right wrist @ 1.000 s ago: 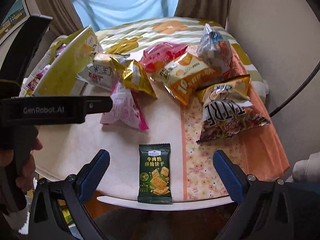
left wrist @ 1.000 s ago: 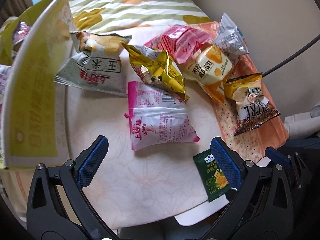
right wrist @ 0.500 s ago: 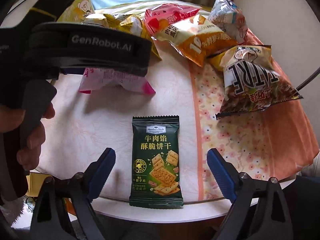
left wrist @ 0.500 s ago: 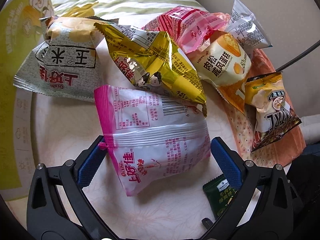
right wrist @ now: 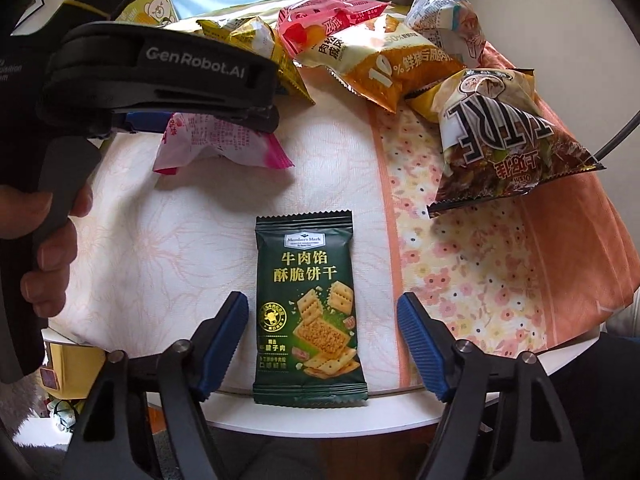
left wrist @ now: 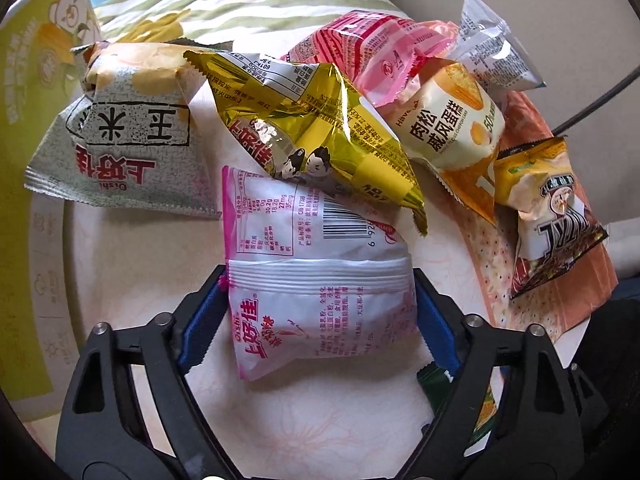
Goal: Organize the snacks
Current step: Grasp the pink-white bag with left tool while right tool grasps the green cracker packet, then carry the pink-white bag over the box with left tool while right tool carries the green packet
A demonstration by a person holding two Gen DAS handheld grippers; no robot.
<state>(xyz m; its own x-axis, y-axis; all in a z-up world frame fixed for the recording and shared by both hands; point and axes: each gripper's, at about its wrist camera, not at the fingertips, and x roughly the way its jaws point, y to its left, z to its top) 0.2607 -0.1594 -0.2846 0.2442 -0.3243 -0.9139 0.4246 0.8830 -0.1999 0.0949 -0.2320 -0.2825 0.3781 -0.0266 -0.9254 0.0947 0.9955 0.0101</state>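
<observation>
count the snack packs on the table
8: green pack at the near edge, pink one between the left fingers, gold, grey, red, orange and silver ones behind, brown one right. Others may be hidden.

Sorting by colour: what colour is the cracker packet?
Dark green; clearest in the right wrist view.
</observation>
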